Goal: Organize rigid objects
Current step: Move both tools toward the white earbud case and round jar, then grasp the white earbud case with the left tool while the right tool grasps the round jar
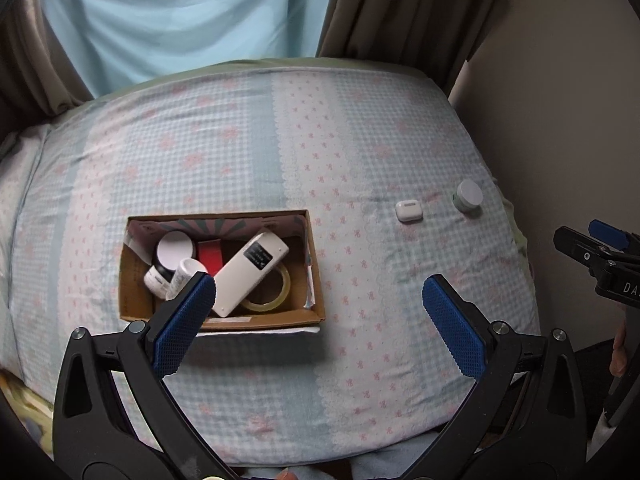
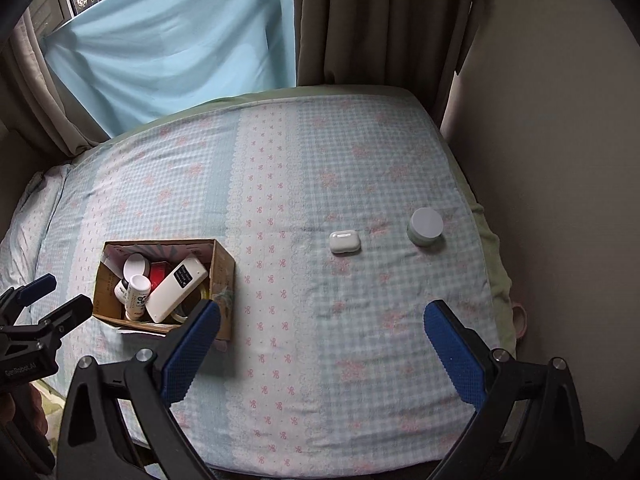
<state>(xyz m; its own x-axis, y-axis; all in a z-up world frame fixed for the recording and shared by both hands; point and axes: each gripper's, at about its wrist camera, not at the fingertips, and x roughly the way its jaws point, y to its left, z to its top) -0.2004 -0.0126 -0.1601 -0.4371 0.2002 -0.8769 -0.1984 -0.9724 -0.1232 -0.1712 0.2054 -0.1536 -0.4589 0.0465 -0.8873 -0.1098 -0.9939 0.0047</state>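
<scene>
- The right gripper (image 2: 322, 344) is nearest in its own view: its blue pads (image 2: 454, 350) stand wide apart, holding nothing and touching nothing, above the checked bedcover (image 2: 280, 360).
- The left gripper (image 1: 319, 320) is the same, spread wide and empty, hanging over the near edge of the cardboard box (image 1: 132, 280).
- The box lies on the left part of the bed and already contains a white remote (image 1: 250, 276), a tape ring (image 1: 276, 294), a red item and some small bottles.
- Further away, to the right, two things are not yet in the box: a white earbud case (image 2: 345, 241) and, beside it but apart, a round jar (image 2: 425, 226) with a pale lid.
- The earbud case looks light, hard and smooth, so I think it can slip; taking it across its shorter sides seems safest.
- The jar looks stiff and a bit heavier; I would close the pads on its round wall below the lid.
- The soft bedcover will give way under a push.
</scene>
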